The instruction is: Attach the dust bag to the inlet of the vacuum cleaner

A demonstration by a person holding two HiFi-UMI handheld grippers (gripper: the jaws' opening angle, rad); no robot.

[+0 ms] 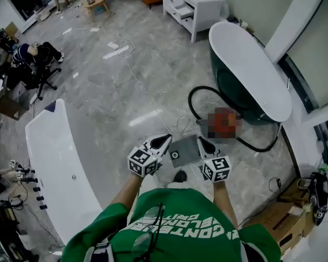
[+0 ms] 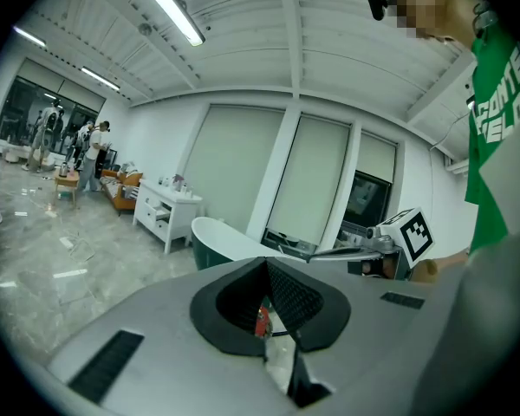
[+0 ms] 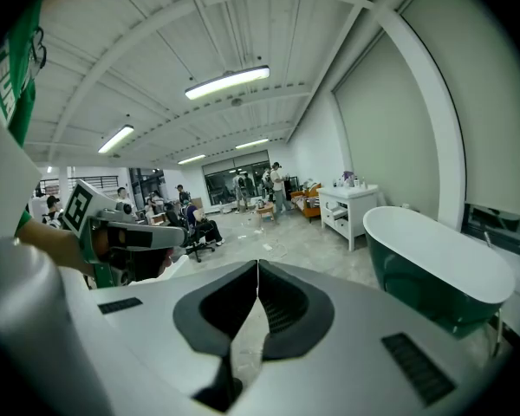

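Gripping the dust bag flat in mid-air, with the left claw clenched on one edge and the right claw clenched on the opposite edge. Probably carrying it toward the vacuum cleaner, down on the floor ahead of the right claw and slightly to its right. Hold both pinches firm, turn the collar hole, just beside the left claw, toward the inlet, then lower squarely; inlet itself too blurred to locate. Counting: two claws, one dust bag, one collar hole, one vacuum cleaner, one black hose.
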